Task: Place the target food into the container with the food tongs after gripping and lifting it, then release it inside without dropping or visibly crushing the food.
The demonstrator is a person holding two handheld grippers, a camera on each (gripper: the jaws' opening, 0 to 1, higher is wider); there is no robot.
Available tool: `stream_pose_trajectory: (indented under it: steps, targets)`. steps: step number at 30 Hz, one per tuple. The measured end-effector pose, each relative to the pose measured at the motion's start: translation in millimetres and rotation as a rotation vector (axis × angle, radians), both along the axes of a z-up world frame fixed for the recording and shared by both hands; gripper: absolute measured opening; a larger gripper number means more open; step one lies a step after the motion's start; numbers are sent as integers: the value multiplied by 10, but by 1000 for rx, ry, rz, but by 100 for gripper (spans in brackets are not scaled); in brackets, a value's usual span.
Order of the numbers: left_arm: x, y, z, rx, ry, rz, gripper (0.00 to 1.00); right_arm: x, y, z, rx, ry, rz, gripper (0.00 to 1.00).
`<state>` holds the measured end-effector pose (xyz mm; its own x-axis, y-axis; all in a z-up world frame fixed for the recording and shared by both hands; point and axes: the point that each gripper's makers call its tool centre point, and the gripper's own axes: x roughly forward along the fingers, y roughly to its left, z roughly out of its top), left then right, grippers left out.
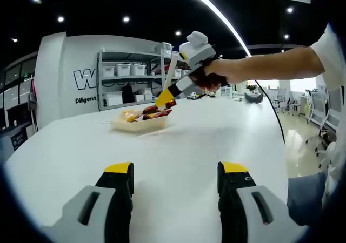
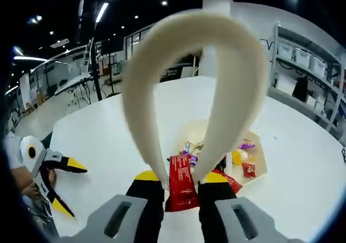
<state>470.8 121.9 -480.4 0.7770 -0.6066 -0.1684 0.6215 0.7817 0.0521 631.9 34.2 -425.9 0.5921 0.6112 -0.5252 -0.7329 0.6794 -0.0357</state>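
- The right tool [image 2: 181,186] is clamped on the cream food tongs [image 2: 197,81], whose loop arches high above its jaws in the right gripper view.
- Between the tong tips hangs a red snack packet [image 2: 181,184], gripped and raised above the table [image 2: 108,140].
- Just behind it sits the shallow cream container [image 2: 260,159], holding a yellow piece, a purple wrapper and red packets; its far rim lies well in from the table's edge.
- In the left gripper view, the left tool [image 1: 174,181] has its jaws apart, with bare white tabletop between and ahead of them.
- There the container [image 1: 138,125] stands mid-table, open surface all round, the right tool [image 1: 165,98] over it.
- Whether the packet touches the container's contents is hard to tell at that range.
- Shelving [image 1: 127,78] with bins stands beyond the table's far edge.
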Motion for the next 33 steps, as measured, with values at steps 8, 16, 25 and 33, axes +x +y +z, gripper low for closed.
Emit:
stream_pose_trajectory:
  steps: [8,16,25,33]
  targets:
    - [-1,5,4,1,-3,2,61,162,-41,-160,-33,8,-36,18]
    - [-3,9,9,2,-6,3,61,296,-76,-210,-66,-27,-57,19]
    - [-5,4,10,0,-6,0,61,435,-186,-226,-62,-45,-124,20]
    - [-1,-1,10,2,-6,0,61,532,-176,-242,-48,-53,-143,21]
